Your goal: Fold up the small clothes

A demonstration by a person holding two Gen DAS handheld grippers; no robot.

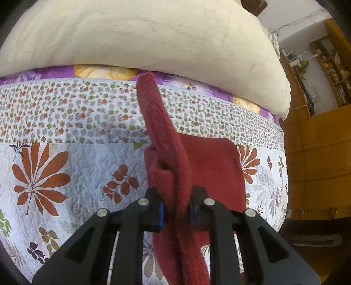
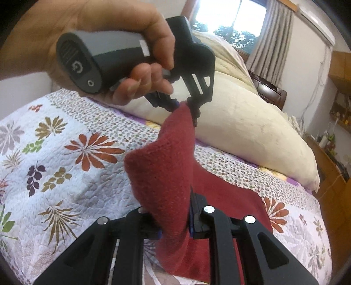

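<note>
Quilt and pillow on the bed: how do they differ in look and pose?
The quilt is white with printed leaves and flowers and a stitched texture; the pillow is plain cream with no print. The quilt lies flat across the bed, while the pillow bulges up thick and rounded at the far side. The red cloth held by both grippers hangs over the quilt, not the pillow. Both are soft bedding.

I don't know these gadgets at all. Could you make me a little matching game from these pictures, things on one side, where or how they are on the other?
Things:
1. red cloth
2. cream pillow
3. flowered quilt
4. window

States:
A. spread flat over the bed
B. lifted, pinched at two ends
C. bright, beside curtains
D. lying at the quilt's far edge

Pairs: 1-B, 2-D, 3-A, 4-C
</note>
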